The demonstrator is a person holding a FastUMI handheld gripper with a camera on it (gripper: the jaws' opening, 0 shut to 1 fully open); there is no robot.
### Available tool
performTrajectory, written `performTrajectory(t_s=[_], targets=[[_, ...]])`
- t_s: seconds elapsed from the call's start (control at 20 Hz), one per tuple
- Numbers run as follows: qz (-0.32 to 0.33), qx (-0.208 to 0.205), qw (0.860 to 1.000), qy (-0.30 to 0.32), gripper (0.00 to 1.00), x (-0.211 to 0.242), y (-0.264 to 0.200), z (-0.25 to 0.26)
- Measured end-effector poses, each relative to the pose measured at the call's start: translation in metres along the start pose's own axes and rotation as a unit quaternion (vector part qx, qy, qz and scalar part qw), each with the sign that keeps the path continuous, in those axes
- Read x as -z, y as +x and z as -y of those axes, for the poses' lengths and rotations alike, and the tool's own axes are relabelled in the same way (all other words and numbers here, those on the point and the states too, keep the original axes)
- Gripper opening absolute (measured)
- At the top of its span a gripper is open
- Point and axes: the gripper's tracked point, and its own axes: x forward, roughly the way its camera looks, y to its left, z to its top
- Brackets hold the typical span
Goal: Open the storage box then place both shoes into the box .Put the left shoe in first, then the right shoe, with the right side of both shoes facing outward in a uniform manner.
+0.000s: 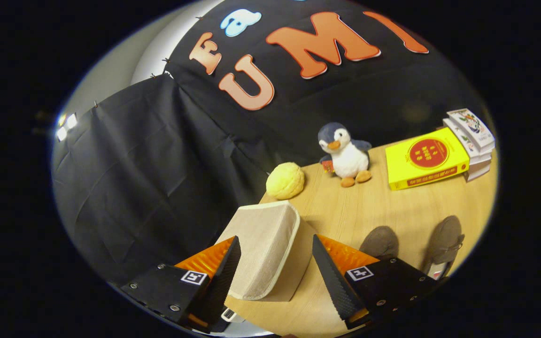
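Note:
A beige fabric storage box [266, 244] sits at the near corner of the wooden table [369, 206], its piped top panel tilted toward me. My gripper [275, 239] is open, and its two black-and-orange fingers [226, 267] stand on either side of the box's top. The left finger lies close along the box's edge. A small gap shows at the right one. Two grey-brown shoes, one [379, 241] and the other [444, 246], rest on the table just beyond the right finger, toes pointing away.
Further back on the table are a round yellow plush bun [285, 180], a penguin plush toy [345, 155], a yellow book [425, 158] and a stack of white books [472, 136]. The table's left edge runs beside the box, with black cloth behind.

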Motion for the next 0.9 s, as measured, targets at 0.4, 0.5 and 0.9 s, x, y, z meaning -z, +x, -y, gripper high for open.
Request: performTrajectory(t_s=[0.4, 0.5, 0.9], targets=[[-0.105, -0.066, 0.989, 0.075, 0.92, 0.056, 0.050, -0.010], [-0.121, -0.070, 0.987, 0.084, 0.92, 0.069, 0.058, -0.003], [-0.162, -0.104, 0.969, 0.153, 0.91, 0.102, 0.089, 0.002]])
